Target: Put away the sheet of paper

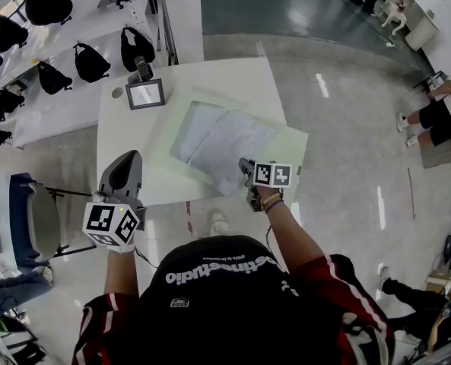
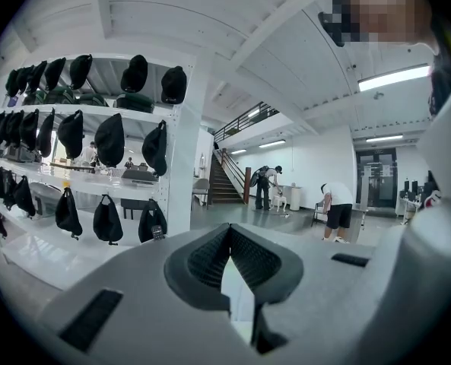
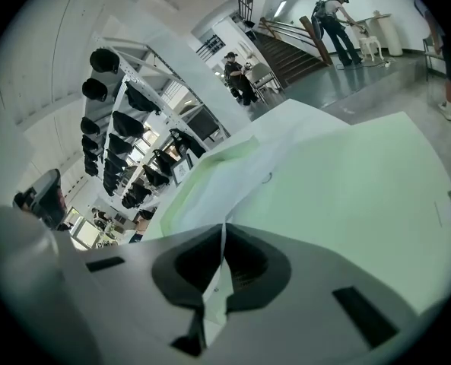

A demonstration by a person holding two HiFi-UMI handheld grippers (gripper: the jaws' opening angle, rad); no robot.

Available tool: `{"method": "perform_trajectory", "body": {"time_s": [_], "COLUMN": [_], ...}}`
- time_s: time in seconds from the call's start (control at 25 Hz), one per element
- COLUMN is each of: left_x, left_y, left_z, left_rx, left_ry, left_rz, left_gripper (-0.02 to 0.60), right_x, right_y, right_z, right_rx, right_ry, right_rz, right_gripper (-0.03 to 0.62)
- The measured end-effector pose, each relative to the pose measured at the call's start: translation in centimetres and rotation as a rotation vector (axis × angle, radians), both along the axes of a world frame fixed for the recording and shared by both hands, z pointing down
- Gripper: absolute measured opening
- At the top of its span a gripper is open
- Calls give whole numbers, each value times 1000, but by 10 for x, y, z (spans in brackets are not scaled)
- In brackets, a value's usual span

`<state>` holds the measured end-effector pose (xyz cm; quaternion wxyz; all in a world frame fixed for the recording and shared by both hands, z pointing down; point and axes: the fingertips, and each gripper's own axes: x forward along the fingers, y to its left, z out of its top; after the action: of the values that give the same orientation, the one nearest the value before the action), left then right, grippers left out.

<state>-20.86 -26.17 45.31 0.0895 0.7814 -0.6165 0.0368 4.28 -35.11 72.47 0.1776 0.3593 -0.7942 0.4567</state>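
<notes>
Right gripper view: the right gripper [image 3: 223, 238] pinches the sheet of paper [image 3: 233, 166] at the near edge of the tabletop [image 1: 210, 78]. A sharp tug could tear it! The left gripper [image 2: 229, 238] is closed, empty.

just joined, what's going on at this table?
A person works a gripper in each hand at a white table. The right gripper is shut on the near edge of the sheet of paper, which lies on a pale green mat. The left gripper is held by the table's near left corner, jaws together and empty. The paper is not yet put away.
</notes>
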Motion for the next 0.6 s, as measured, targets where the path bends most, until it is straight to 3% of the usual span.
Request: {"method": "perform_trajectory", "body": {"time_s": [0.6], "left_x": [-20], "left_y": [-2], "left_z": [3], "left_rx": [-3], "left_ry": [6], "left_rz": [-84], "left_gripper": [5], "right_x": [-35], "right_y": [-19], "right_z": [14], "right_rx": [-37], "right_ry": [-5], "right_rz": [-61], "right_gripper": [3]}}
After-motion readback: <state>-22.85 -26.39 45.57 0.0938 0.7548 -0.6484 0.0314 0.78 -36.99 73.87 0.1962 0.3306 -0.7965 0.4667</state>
